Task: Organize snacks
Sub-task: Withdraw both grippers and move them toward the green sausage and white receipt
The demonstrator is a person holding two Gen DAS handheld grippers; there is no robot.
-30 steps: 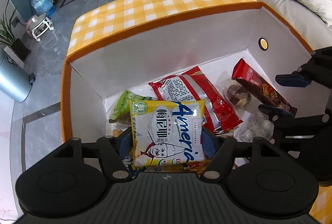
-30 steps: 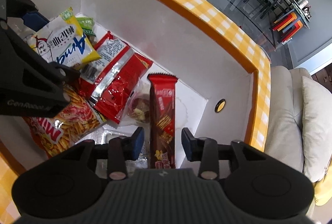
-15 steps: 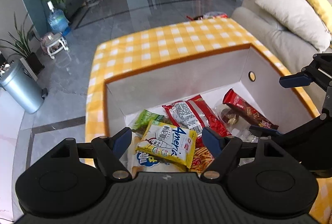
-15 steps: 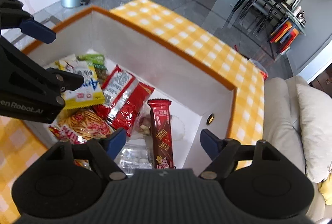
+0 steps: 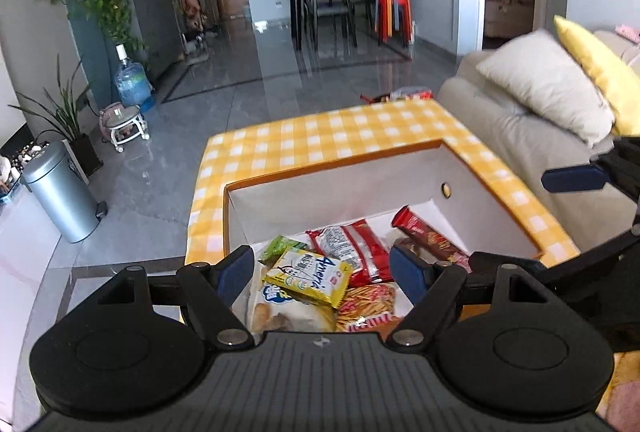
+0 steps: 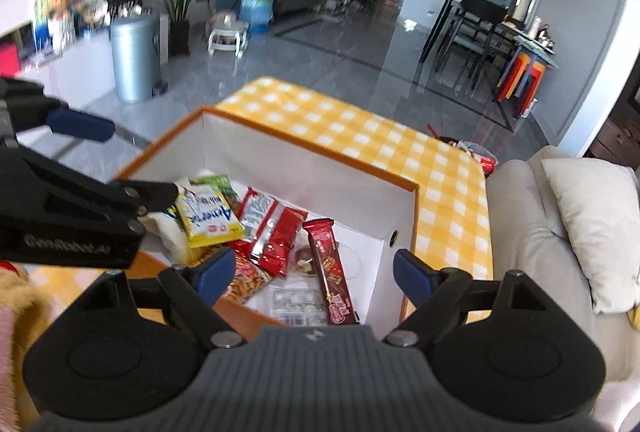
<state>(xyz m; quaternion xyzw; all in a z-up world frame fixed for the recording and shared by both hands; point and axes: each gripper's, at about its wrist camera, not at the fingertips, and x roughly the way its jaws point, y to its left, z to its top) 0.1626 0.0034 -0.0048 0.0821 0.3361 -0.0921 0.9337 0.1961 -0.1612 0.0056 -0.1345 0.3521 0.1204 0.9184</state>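
- Left wrist view: the left gripper [image 5: 324, 270] hangs above the box [image 5: 472, 188] with jaws spread wide and nothing between them.
- The box, white inside with an orange rim, stands on the yellow-checked table [image 5: 320, 140]. In it lie a yellow packet [image 5: 308, 278], a green packet [image 5: 280, 246], a red-and-silver bag [image 5: 352, 248] and a chocolate bar [image 5: 428, 236].
- Right wrist view: the right gripper [image 6: 314, 270] has just been opening; its jaws stand wide and empty above the box.
- Below it the chocolate bar lies flat beside a clear blister pack [image 6: 298, 306] and a bag of sticks [image 6: 248, 278].
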